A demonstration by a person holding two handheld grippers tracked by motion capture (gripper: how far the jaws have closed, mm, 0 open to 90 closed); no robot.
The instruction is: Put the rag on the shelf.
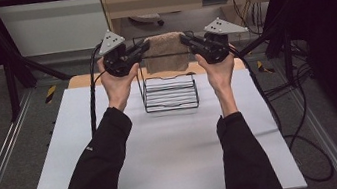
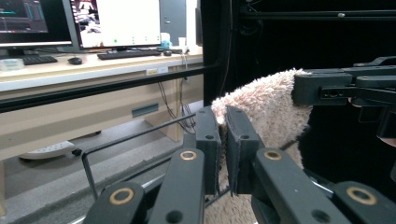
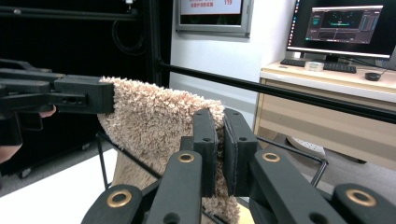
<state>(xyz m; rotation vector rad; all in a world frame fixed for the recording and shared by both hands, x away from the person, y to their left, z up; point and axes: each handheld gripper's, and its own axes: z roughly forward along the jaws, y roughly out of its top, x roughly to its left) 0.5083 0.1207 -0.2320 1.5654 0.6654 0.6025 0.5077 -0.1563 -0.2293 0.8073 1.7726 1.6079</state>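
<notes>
Long black sleeves to both wrists. Left gripper (image 1: 142, 49) and right gripper (image 1: 188, 41): black bodies, grey three-cornered top plates, brass-ringed pivots, black trailing cables.

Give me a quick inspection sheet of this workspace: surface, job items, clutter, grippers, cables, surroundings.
Surface: white table top, bare in front of the rack.
Job's things: beige fluffy towel draped over the top bar of a black wire rack at the far side of the table.
Clutter: nothing seen on the table.
Grippers: left gripper and right gripper each shut on a top corner of the towel; the jaws pinch the pile in both gripper views.
Cables: one black cable trails from the left gripper across the table edge; more cables lie on the floor at right.
Surroundings: black frame bars, desk with monitors and keyboards behind.
</notes>
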